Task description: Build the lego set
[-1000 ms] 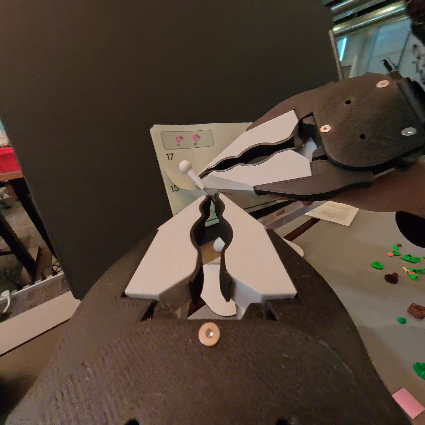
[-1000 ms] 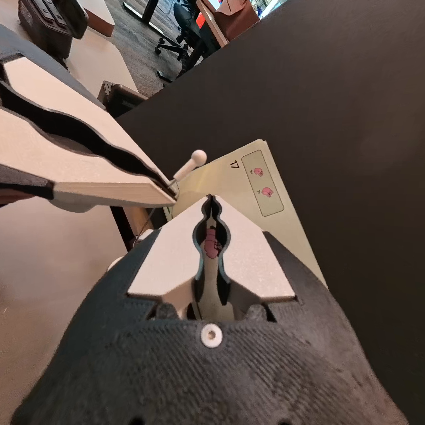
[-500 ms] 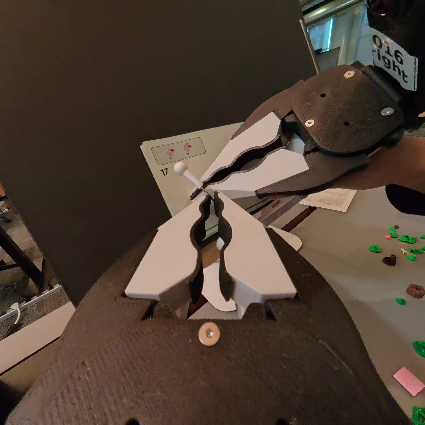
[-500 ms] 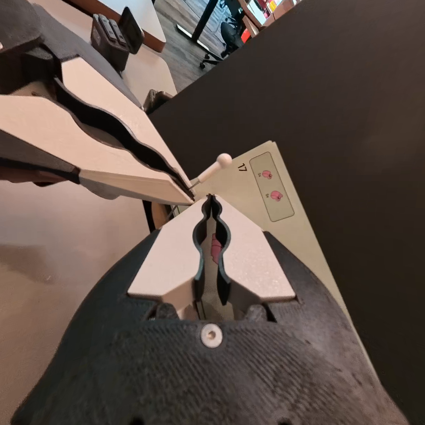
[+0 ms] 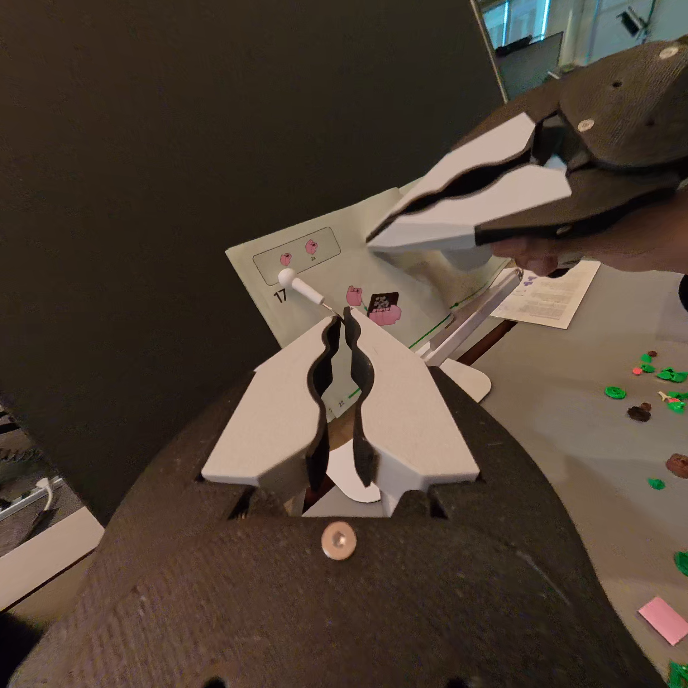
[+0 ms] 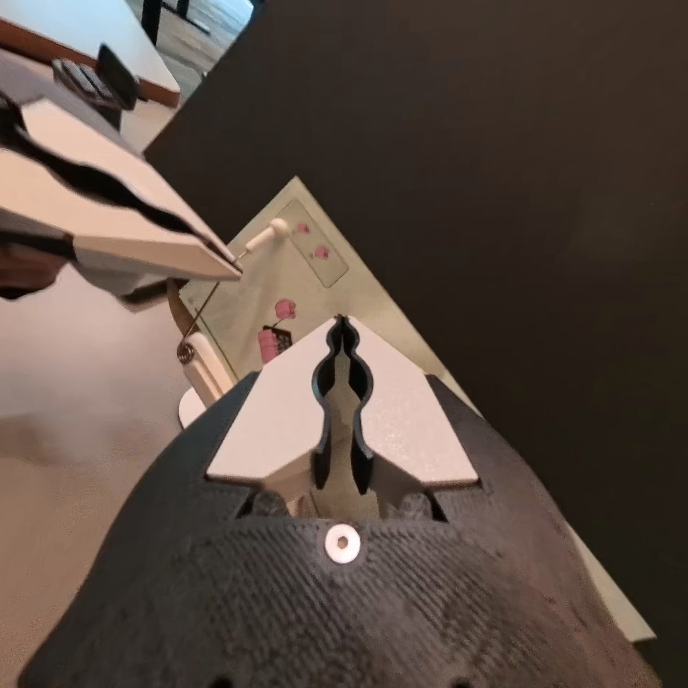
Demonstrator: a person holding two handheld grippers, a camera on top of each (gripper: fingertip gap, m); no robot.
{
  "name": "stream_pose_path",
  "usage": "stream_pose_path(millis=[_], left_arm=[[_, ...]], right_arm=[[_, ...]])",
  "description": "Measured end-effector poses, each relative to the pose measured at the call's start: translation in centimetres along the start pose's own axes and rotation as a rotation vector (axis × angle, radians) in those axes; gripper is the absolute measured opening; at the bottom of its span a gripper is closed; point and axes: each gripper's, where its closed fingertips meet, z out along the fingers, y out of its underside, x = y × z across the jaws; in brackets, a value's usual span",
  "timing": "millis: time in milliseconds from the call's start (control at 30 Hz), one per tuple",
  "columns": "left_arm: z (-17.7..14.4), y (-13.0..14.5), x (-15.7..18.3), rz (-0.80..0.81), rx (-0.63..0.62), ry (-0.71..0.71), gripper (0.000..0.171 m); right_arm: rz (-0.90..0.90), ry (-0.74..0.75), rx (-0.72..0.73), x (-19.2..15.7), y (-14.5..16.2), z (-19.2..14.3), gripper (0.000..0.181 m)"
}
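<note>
The instruction booklet stands open on a white book stand against a black board. My left gripper is shut on the thin wire of the stand's page-holder arm, whose white knobbed tip sticks out up and to the left. In the right wrist view the left gripper pinches that wire just below the knob. My right gripper is shut with nothing between its tips. It hangs in front of the booklet, to the upper right of the left gripper.
Loose green and brown Lego pieces lie on the grey table at the right, with a pink tile nearer. A printed sheet lies behind the stand. The black board stands close behind the booklet. The holder's wire ends in a spring coil. Tip to tip, the grippers are about 6 cm apart. My left gripper's tips are some 25 cm from the pink tile.
My right gripper has drawn away from the page-holder wire, up and to the right. My left gripper keeps its hold on the wire. More of the booklet page shows.
</note>
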Motion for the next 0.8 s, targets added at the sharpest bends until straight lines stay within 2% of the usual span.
stream_pose_path(millis=[200, 300, 400, 467, 533, 600, 667, 733, 800], left_arm=[[0.3, 0.1, 0.0, 0.026, -0.031, -0.022, 0.000], [0.2, 0.1, 0.0, 0.009, -0.040, -0.028, 0.000], [-0.3, -0.7, 0.2, -0.005, -0.048, -0.025, 0.008], [-1.7, -3.6, 0.5, -0.028, 0.026, -0.025, 0.014], [-4.0, -7.7, 1.3, -0.065, 0.141, -0.030, 0.013], [-6.8, -11.8, 2.3, -0.122, 0.278, -0.067, 0.000], [-9.1, -14.7, 3.8, -0.181, 0.369, -0.086, 0.000], [-10.2, -15.4, 5.9, -0.193, 0.342, -0.042, 0.000], [-10.9, -14.6, 9.2, -0.205, 0.276, 0.091, 0.000]], right_arm=[[-0.071, -0.010, -0.014, -1.2, -0.1, 0.6, 0.000], [-0.098, -0.025, -0.029, -1.3, -1.4, -1.0, 0.000], [-0.163, -0.011, -0.018, -1.1, -3.5, -5.7, 0.000], [-0.139, -0.018, 0.002, -1.5, -5.0, -9.8, 0.000], [0.049, -0.146, 0.070, -4.2, -7.4, -14.4, 0.001], [0.337, -0.356, 0.209, -8.0, -11.3, -20.0, 0.001], [0.500, -0.448, 0.338, -10.9, -14.1, -24.9, 0.000], [0.542, -0.422, 0.401, -13.5, -14.3, -27.8, 0.000], [0.616, -0.379, 0.390, -16.5, -12.3, -28.6, 0.000]])
